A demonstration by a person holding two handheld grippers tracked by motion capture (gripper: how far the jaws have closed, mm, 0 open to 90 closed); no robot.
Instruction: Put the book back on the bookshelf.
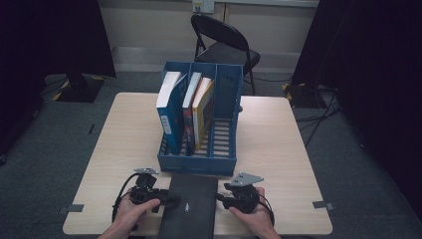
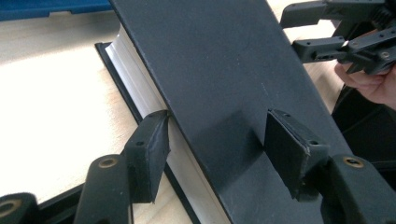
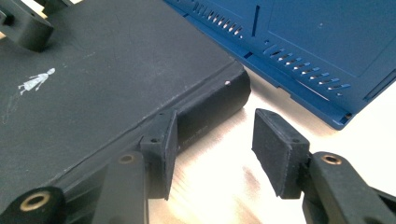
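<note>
Black book [image 1: 190,205] lies flat on the bench [image 1: 278,149] at the near edge, just in front of the blue file rack [image 1: 199,162], between the two hands.

Left tool [image 2: 215,149]: jaws part open. They straddle the lifted front cover at the page-edge side, one pad under the cover by the white pages, the other above it. Firm pressing on the cover cannot be told.

Right tool [image 3: 215,142]: jaws part open at the spine side. One pad touches the spine, the other stands free over bare bench; nothing gripped.

Rack holds three upright books: blue [image 1: 170,112], red-spined [image 1: 189,107], yellow [image 1: 203,112].
</note>
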